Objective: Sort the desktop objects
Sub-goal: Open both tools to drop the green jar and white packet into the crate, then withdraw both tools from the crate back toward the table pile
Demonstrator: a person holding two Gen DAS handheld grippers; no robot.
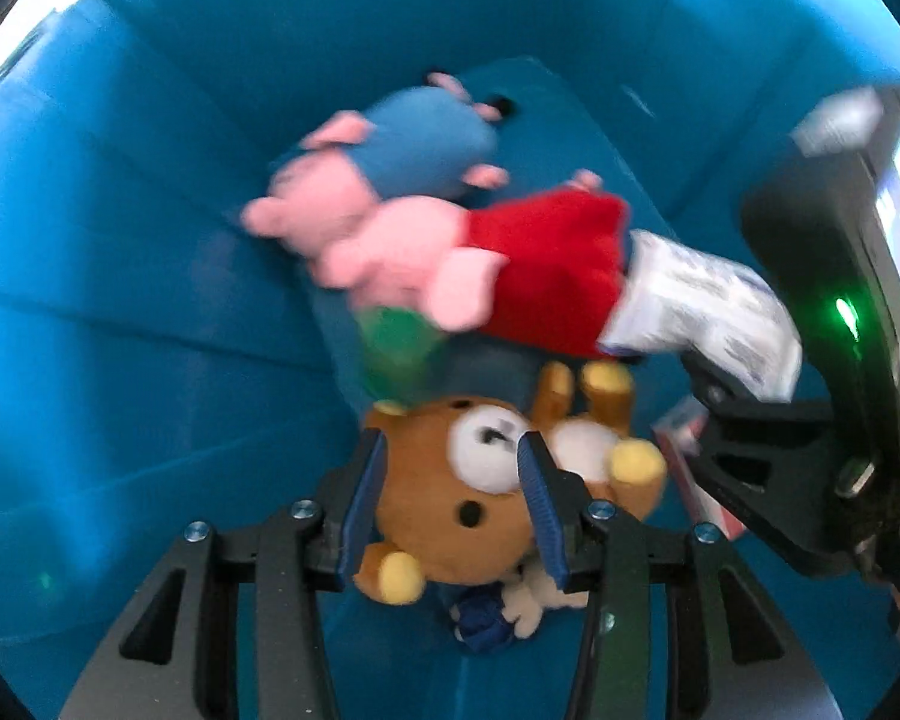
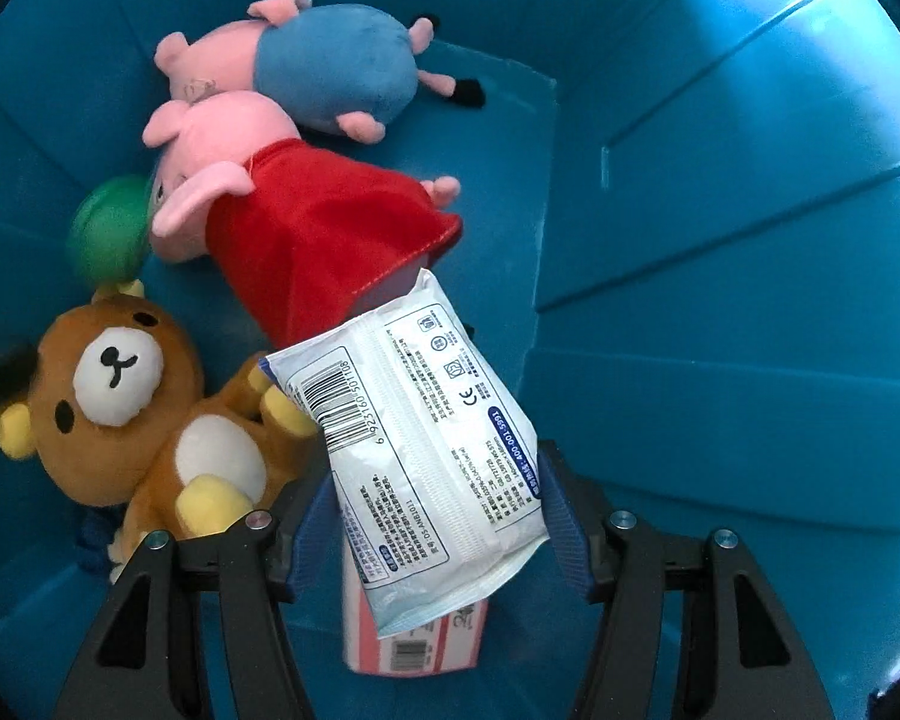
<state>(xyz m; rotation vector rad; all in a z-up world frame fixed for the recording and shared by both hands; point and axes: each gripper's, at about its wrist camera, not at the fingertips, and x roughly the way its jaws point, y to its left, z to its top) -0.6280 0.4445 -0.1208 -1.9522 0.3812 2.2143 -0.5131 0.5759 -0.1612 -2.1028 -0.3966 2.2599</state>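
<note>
Both grippers point down into a deep blue bin (image 1: 120, 240). My left gripper (image 1: 453, 441) is shut on the head of a brown plush bear (image 1: 450, 510), one pad on each side of its face. My right gripper (image 2: 435, 480) is shut on a white printed packet (image 2: 426, 420) with a barcode, held over a pink and white box (image 2: 414, 642). The bear (image 2: 120, 414) lies at the left of the right wrist view. The right gripper's black body (image 1: 768, 456) shows at the right of the left wrist view, with the packet (image 1: 702, 306) sticking out from it.
On the bin floor lie a pink plush pig in a red dress (image 2: 318, 240), a pink pig in blue (image 2: 336, 66) behind it, and a green round thing (image 2: 108, 228) by the bear's head. The ribbed bin walls (image 2: 720, 240) rise all around. A small blue and white item (image 1: 486, 618) lies under the bear.
</note>
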